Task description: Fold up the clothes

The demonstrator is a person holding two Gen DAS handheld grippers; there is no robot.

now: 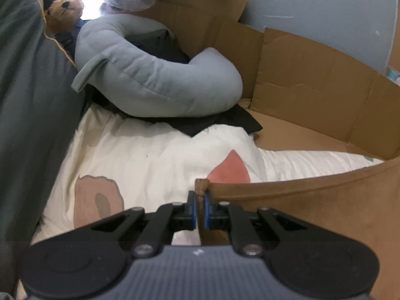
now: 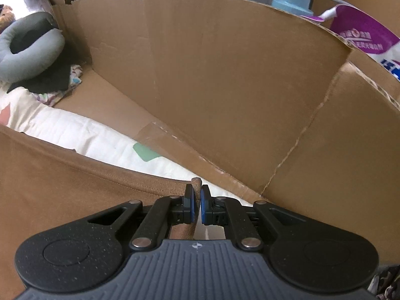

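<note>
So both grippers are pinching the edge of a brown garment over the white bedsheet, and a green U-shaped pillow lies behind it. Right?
Not quite: the U-shaped pillow is grey, as the left wrist view shows. The rest holds: the left gripper and the right gripper each pinch the edge of the brown garment over the white bedsheet.

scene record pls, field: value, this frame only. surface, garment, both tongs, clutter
surface: white printed bedsheet
garment: brown garment, top edge stretched between both tongs
left tongs: shut on one corner of the garment
right tongs: shut on the other corner
backdrop: cardboard panels standing behind the bed
clutter: grey U-shaped pillow on a black cloth, teddy bear at the far left
fold stage: garment held up by its edge, not yet folded
</note>
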